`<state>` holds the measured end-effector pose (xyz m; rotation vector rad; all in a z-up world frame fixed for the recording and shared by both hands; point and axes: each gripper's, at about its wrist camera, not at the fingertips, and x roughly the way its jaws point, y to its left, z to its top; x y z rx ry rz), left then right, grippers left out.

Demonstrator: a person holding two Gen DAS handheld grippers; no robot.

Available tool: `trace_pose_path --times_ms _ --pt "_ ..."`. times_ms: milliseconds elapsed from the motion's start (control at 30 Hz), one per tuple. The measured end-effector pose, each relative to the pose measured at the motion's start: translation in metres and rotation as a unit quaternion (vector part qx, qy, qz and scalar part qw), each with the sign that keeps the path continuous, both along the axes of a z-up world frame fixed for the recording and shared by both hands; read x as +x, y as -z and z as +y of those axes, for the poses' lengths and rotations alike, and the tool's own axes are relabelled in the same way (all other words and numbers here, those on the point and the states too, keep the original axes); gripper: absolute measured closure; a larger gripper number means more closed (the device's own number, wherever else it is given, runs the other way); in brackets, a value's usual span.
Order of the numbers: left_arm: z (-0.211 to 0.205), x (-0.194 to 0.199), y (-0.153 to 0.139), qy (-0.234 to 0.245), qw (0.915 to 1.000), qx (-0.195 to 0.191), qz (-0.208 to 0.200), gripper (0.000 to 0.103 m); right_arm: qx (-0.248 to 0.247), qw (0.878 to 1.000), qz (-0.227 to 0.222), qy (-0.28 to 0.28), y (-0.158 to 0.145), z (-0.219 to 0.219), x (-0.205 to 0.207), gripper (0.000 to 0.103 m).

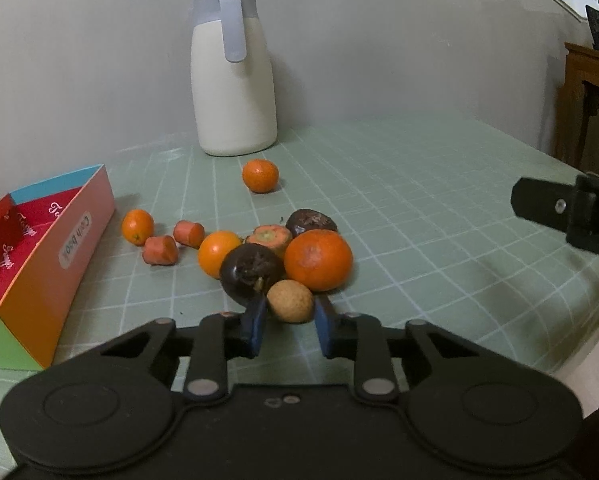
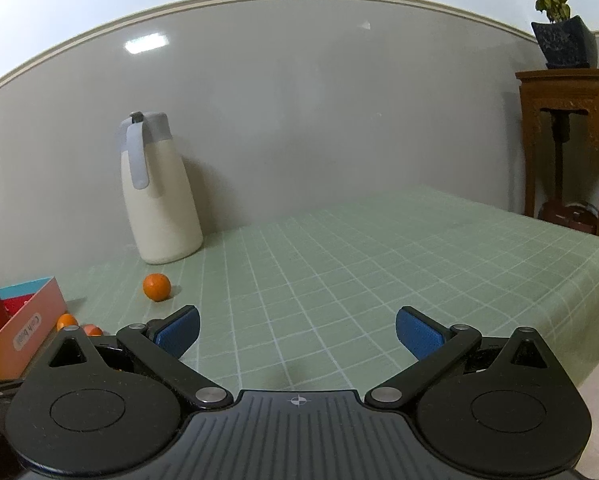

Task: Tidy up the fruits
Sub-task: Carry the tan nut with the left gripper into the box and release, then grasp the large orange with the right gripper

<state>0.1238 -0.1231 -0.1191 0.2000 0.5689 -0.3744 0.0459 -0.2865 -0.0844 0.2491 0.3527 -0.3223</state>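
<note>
In the left wrist view my left gripper [image 1: 290, 322] is shut on a small tan round fruit [image 1: 290, 301], its blue pads on both sides. Behind it lies a pile: a dark purple fruit [image 1: 248, 272], a large orange [image 1: 318, 259], a smaller orange [image 1: 218, 253], a cut carrot top [image 1: 268, 237] and another dark fruit [image 1: 310, 222]. Two carrot pieces [image 1: 160, 250] and a small orange [image 1: 137, 226] lie left of the pile. One orange [image 1: 260, 175] sits apart, also in the right wrist view [image 2: 157, 287]. My right gripper [image 2: 297, 330] is open and empty above the mat.
A colourful divided cardboard box [image 1: 39, 256] stands at the left, also in the right wrist view [image 2: 19, 330]. A white jug with a grey lid [image 1: 233, 76] stands by the wall. The green grid mat [image 2: 339, 260] covers the table. A wooden stand with a plant [image 2: 567, 120] is far right.
</note>
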Motion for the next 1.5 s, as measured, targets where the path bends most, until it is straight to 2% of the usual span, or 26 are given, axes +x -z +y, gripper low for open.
trace_pose_path --times_ms 233,433,567,700,833,933,1000,1067,1133,1200,1267,1333,1433,1467,1500 --pt "0.011 -0.008 -0.013 -0.008 0.9994 -0.01 -0.034 0.087 0.003 1.0 0.009 -0.006 0.003 0.003 0.005 0.0" --pt "0.053 -0.001 -0.037 -0.064 0.9956 -0.028 -0.062 0.087 0.015 0.999 0.022 -0.033 0.007 0.014 0.015 0.0" --pt "0.09 0.006 -0.051 -0.123 0.988 -0.017 -0.093 0.087 0.016 0.998 0.03 -0.06 0.008 0.026 0.022 0.0" --pt "0.13 0.023 -0.055 -0.195 0.9754 0.0 -0.102 0.087 0.013 0.996 0.044 -0.081 0.009 0.038 0.03 0.0" --pt "0.16 0.042 -0.045 -0.255 0.9638 0.018 -0.077 0.087 0.023 0.992 0.056 -0.107 0.012 0.05 0.04 0.0" --pt "0.173 0.053 -0.035 -0.276 0.9594 0.026 -0.05 0.086 0.03 0.989 0.071 -0.126 0.014 0.056 0.051 0.0" --pt "0.174 0.054 -0.034 -0.281 0.9576 0.035 -0.053 0.084 0.024 0.988 0.076 -0.133 0.015 0.061 0.059 0.0" --pt "0.175 0.05 -0.035 -0.287 0.9554 0.041 -0.058 0.076 0.012 0.987 0.075 -0.141 0.015 0.066 0.066 0.0" --pt "0.175 0.048 -0.036 -0.29 0.9545 0.034 -0.059 0.075 0.0 0.985 0.072 -0.156 0.015 0.071 0.072 0.0" --pt "0.18 0.043 -0.039 -0.29 0.9549 0.016 -0.06 0.058 -0.005 0.983 0.07 -0.168 0.016 0.075 0.077 0.0" --pt "0.183 0.04 -0.042 -0.3 0.9513 0.004 -0.071 0.019 -0.004 0.982 0.069 -0.178 0.019 0.077 0.08 0.0" --pt "0.185 0.034 -0.046 -0.31 0.9465 0.003 -0.091 0.016 -0.004 0.982 0.068 -0.176 0.021 0.078 0.081 0.0" --pt "0.19 0.029 -0.05 -0.304 0.9478 -0.007 -0.095 0.016 -0.003 0.982 0.064 -0.175 0.022 0.08 0.083 0.002" --pt "0.193 0.028 -0.05 -0.306 0.9475 -0.01 -0.092 0.016 -0.003 0.982 0.065 -0.176 0.022 0.081 0.084 0.009" --pt "0.196 0.027 -0.051 -0.309 0.9469 -0.013 -0.089 0.016 -0.002 0.981 0.07 -0.18 0.024 0.082 0.086 0.032"
